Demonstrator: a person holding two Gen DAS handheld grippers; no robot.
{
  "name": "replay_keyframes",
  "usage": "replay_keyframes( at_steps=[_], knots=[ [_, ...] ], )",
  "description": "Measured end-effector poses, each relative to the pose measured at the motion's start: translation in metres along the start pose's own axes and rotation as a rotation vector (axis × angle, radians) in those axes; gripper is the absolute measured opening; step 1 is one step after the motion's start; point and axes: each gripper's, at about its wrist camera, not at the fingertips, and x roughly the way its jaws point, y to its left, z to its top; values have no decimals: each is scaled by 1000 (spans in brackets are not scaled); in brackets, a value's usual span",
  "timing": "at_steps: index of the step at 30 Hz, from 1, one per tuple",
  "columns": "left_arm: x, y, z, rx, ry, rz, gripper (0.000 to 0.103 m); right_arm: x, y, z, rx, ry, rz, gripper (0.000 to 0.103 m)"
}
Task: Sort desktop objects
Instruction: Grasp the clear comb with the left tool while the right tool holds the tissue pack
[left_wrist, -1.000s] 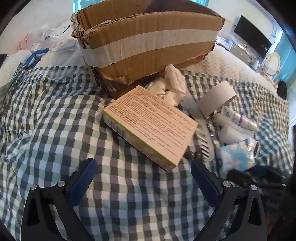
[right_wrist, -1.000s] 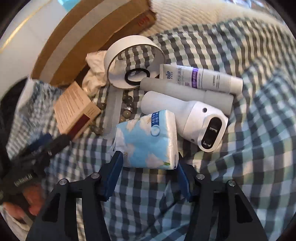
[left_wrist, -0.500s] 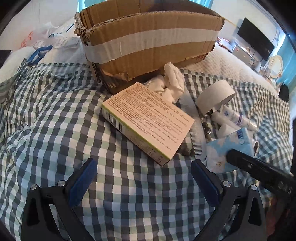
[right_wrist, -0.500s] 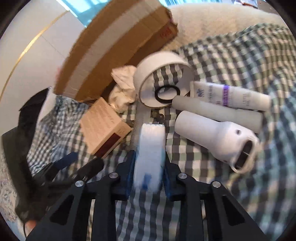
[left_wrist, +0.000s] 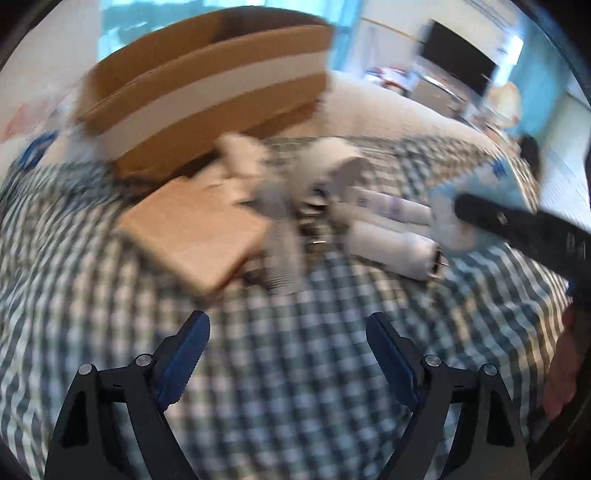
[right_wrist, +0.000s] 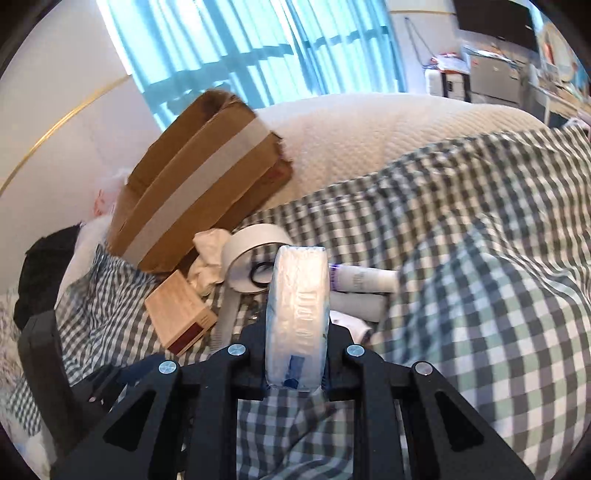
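Note:
My right gripper (right_wrist: 297, 354) is shut on a blue-and-white tissue pack (right_wrist: 297, 314) and holds it edge-on above the checked cloth. The pack shows blurred in the left wrist view (left_wrist: 476, 192), by the right gripper's black arm (left_wrist: 524, 229). My left gripper (left_wrist: 288, 350) is open and empty above the cloth, in front of a tan flat box (left_wrist: 195, 232). A brown cardboard box (right_wrist: 199, 181) stands at the back (left_wrist: 207, 96). By it lie a tape roll (right_wrist: 247, 254), crumpled white tissue (right_wrist: 207, 266), a comb (left_wrist: 282, 240), white tubes (left_wrist: 388, 236) and the tan box (right_wrist: 177, 310).
The checked cloth (right_wrist: 480, 314) covers a bed with a white quilt (right_wrist: 369, 140) behind. A dark bundle (right_wrist: 40, 266) lies at the far left. Curtains, a TV and shelves stand beyond the bed.
My right gripper has lifted the tissue pack off the cloth and tilted up toward the cardboard box. My left gripper has swung right and its view is blurred.

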Motion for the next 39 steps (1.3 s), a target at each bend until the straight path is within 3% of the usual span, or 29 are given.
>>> replay_keyframes(
  at_steps=[4,8,10,12,13,17,19,27,39],
  knots=[
    [25,-19,19,80,-23,42,90,-2,-3,1,-5,2,12,18],
    [54,-5,37,28,-15,50,89,-4,-5,1,-1,-1,20,19],
    [61,3,41,-20,4,6,86,-4,-7,-1,1,7,18,19],
    [63,8,45,-50,-5,-9,75,-3,-9,-2,0,17,16,19],
    [64,8,47,-47,-7,7,64,-2,-9,-3,0,20,14,19],
    [71,10,48,-25,17,38,37,-2,-8,-4,-4,26,4,20],
    [74,9,46,4,25,73,30,-1,-7,-5,-6,31,-3,20],
    [78,-6,42,109,55,83,27,2,-5,-6,-13,44,-18,20],
    [17,6,17,35,-4,-8,26,-5,11,-11,-45,44,-34,20]
  ],
)
